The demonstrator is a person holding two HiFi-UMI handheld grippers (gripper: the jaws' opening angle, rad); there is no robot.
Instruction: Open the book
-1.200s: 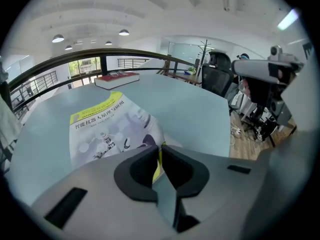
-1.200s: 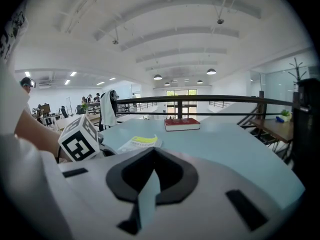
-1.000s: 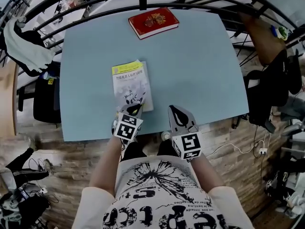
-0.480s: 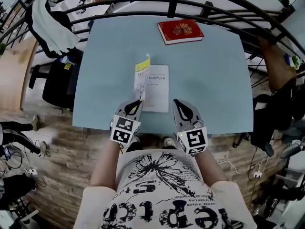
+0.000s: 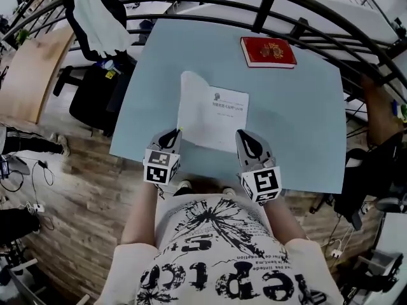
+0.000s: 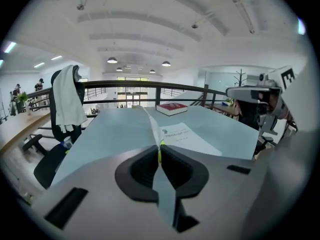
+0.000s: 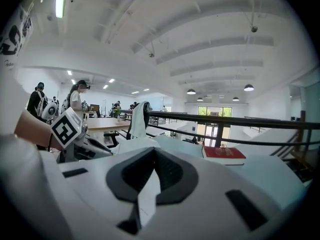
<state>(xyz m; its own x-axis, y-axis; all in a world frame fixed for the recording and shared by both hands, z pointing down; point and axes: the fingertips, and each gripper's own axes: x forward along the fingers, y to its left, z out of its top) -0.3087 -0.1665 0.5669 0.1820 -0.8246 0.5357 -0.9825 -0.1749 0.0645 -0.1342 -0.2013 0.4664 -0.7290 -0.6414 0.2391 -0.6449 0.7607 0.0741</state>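
Head view, table top:
- Table (image 5: 299, 119): pale blue, ringed on the far side by a black railing (image 5: 280, 5).
- Book (image 5: 222, 116): on the near middle of the table, title page lying flat, face up. Cover (image 5: 189, 103) raised off the page on the left side, standing tilted, white inside showing.
- Left gripper (image 5: 175, 134): at the near left corner of the book, jaws closed on the near edge of the cover. Marker cube (image 5: 160, 167) off the table's near edge.
- Right gripper (image 5: 245, 138): over the near right corner of the page, jaws together, nothing pinched; contact with the page not discernible. Marker cube (image 5: 262, 184) likewise off the table edge.
- Red book (image 5: 268, 51): closed, flat, at the far right of the table just inside the railing, well apart from the open one and from both grippers.
- Chair (image 5: 95, 97): black, beside the table's left edge, white garment (image 5: 95, 14) draped over its back.
- Wood floor (image 5: 76, 196) below and around.

Left gripper view: yellow edge of the cover clamped at the jaw tips (image 6: 160, 151); cover rising edge-on straight ahead, page to its right, red book (image 6: 171, 108) beyond.

Right gripper view: tips meeting (image 7: 152, 151), red book (image 7: 224, 154) ahead to the right, several persons far off at left.
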